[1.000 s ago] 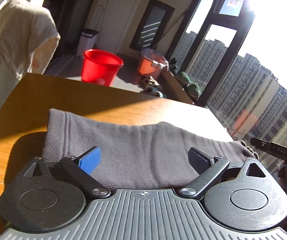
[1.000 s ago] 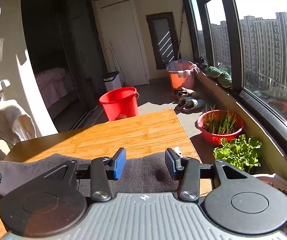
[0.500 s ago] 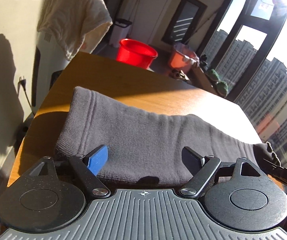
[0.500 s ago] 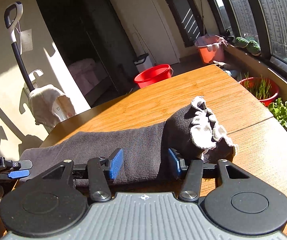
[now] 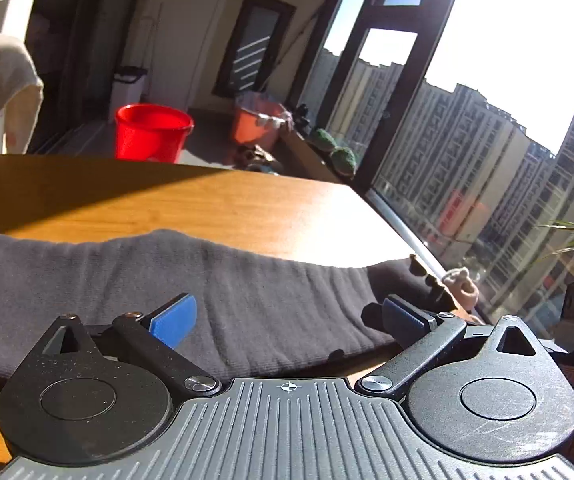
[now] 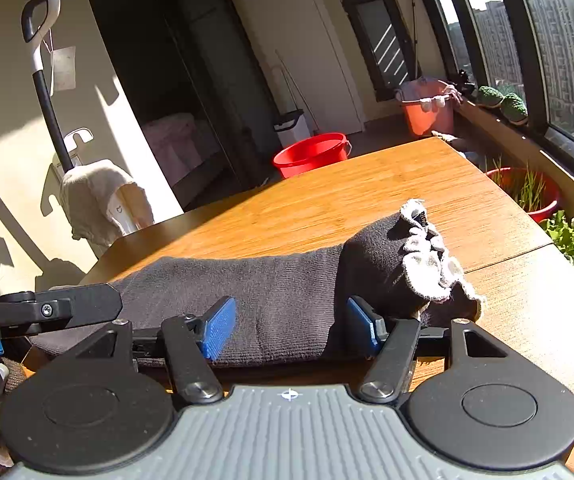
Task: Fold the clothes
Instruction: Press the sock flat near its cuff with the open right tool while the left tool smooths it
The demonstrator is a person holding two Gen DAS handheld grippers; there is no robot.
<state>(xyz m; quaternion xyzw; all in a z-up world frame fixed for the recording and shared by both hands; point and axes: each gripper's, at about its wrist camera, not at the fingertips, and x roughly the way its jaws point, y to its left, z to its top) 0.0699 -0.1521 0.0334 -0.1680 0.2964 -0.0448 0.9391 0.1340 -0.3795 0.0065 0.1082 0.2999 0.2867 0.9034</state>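
Left gripper (image 5: 287, 316) fingers spread wide, right gripper (image 6: 291, 324) spread too, both seemingly empty

A dark grey ribbed garment (image 6: 271, 300) with a pale grey fleecy lining is seen on an orange-brown wood-grain surface (image 6: 367, 200); blue gripper pads (image 6: 219, 326).

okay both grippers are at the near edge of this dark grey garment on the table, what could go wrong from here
1. Both the left gripper and the right gripper are open and sit close to the tabletop, so closing could catch only the top layer of the dark grey garment, and the fold may come apart.
2. The garment's bunched end with pale lining is uneven, so it may fold lumpy.
3. That end reaches the edge of the wooden table in the left wrist view and could slide off.
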